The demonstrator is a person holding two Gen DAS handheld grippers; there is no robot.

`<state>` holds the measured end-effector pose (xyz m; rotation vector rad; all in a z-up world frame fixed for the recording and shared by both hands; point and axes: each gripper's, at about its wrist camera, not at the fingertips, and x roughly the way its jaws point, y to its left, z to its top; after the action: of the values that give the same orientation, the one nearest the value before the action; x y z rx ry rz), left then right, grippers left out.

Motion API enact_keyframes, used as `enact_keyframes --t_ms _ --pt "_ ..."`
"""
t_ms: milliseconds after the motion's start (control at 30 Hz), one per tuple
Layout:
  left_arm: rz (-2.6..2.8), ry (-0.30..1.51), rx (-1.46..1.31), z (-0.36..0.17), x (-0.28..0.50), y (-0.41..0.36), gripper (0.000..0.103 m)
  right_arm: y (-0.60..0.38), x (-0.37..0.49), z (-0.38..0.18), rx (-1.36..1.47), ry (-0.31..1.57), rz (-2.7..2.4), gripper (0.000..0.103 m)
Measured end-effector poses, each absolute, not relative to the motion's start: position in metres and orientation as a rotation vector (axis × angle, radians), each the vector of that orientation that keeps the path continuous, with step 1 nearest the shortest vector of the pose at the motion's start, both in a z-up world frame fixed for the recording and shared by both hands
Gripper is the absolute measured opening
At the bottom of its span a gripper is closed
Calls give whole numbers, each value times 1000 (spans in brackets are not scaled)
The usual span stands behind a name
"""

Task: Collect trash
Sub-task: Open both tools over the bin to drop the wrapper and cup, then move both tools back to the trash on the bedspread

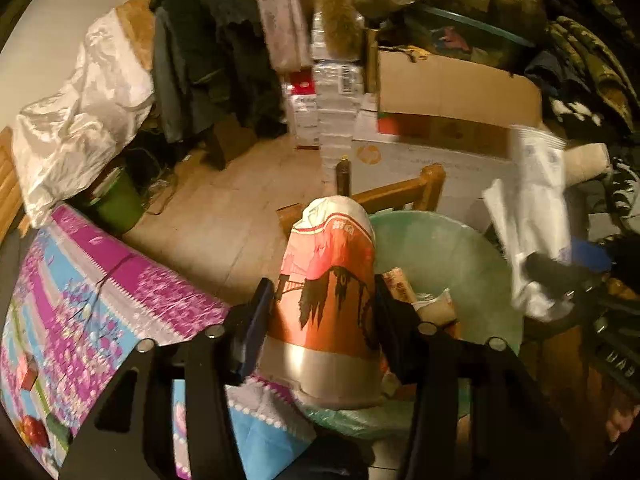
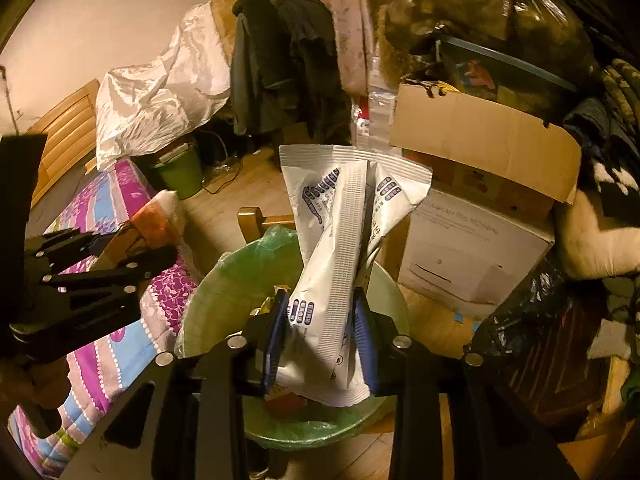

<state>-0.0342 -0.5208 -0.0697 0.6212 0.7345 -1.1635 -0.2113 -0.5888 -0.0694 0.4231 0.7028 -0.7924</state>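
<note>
Claws first: the left claw (image 1: 324, 312) has an orange paper cup (image 1: 326, 300) upside down between its two fingers, base pointing away from the camera and rim toward it. The jaws stand about half open and sit at the cup's sides; whether the pads press on it cannot be told. The cup hangs over the near rim of a bin lined with a green bag (image 1: 452, 256), with scraps of packaging lying inside. The right claw (image 2: 322, 336) has a white foil wrapper (image 2: 344, 248) between its blue pads (image 2: 276, 336). The wrapper stands upright, twisted at the middle, its crimped top fanned out above the bin's green liner (image 2: 240, 280). Its jaws stand partly open, the pads close against the wrapper's lower end; whether they pinch it cannot be told. In the right wrist view the left claw (image 2: 132, 248) shows at the left edge with the cup in it.

Just beside the bin lies a bed with a purple and blue floral cover (image 1: 80, 280). A wooden chair back (image 1: 408, 188) stands behind the bin. Farther off, on the wooden floor (image 1: 224, 208), are a green bucket (image 1: 120, 204), stacked cardboard boxes (image 1: 456, 92) and dark clothes on a chair (image 1: 212, 68).
</note>
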Motion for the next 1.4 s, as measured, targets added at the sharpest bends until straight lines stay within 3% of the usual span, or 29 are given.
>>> enact_keyframes --t_ms 67,167,433,700,1133,1400 --pt "-1200 756 622 -73 -35 -526 68 -593 -211 -75 413 711 -797 57" --pt "-1223 756 597 -75 -34 -528 76 -598 -216 -78 438 696 -805 57" --pt "-1164 824 544 -84 -19 -524 76 -602 -223 -77 474 666 -816 57" --pt "-1031 733 529 -78 -2 -496 76 -586 -210 -70 440 615 -796 57" --pt "-651 597 379 -65 47 -394 82 -524 -173 -43 393 359 -798 61" --pt "-476 561 345 -68 65 -315 85 -479 -123 -51 373 387 -705 67"
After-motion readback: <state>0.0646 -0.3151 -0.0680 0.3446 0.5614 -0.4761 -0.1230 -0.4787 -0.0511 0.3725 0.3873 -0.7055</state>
